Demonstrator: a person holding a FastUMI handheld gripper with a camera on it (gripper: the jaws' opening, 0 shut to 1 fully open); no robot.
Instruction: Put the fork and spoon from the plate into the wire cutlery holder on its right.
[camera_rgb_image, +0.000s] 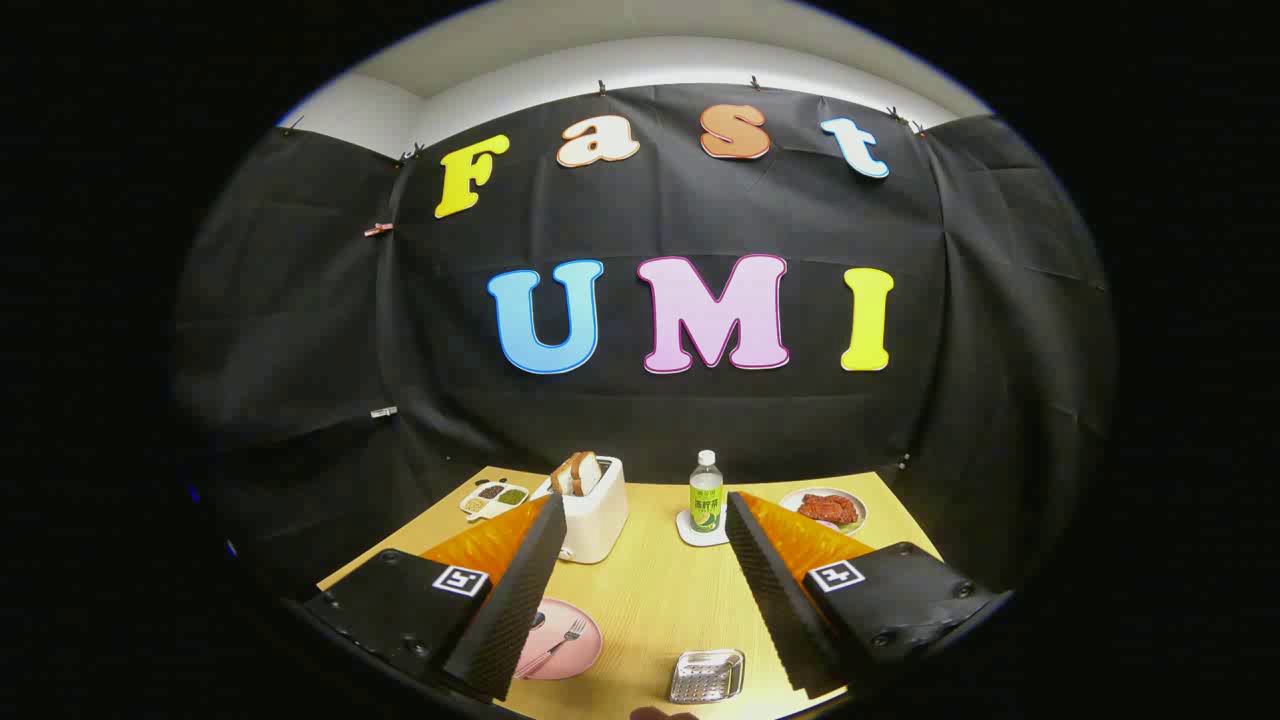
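A pink plate (572, 648) lies on the wooden table (650, 590), partly behind my left finger. On the plate rests a fork (562, 640), tines pointing away from me; a dark spoon end (537, 620) peeks out beside the finger. To the plate's right stands the wire cutlery holder (706, 676), seen from above. My gripper (645, 520) hovers high over the table with its fingers wide open, nothing between them. Plate and holder both lie below, in the gap between the fingers.
A white toaster (592, 510) with bread slices stands beyond the plate. A green-labelled bottle (705, 497) sits on a coaster, a plate of red food (825, 508) to its right, and a small divided dish (494, 497) at the far left.
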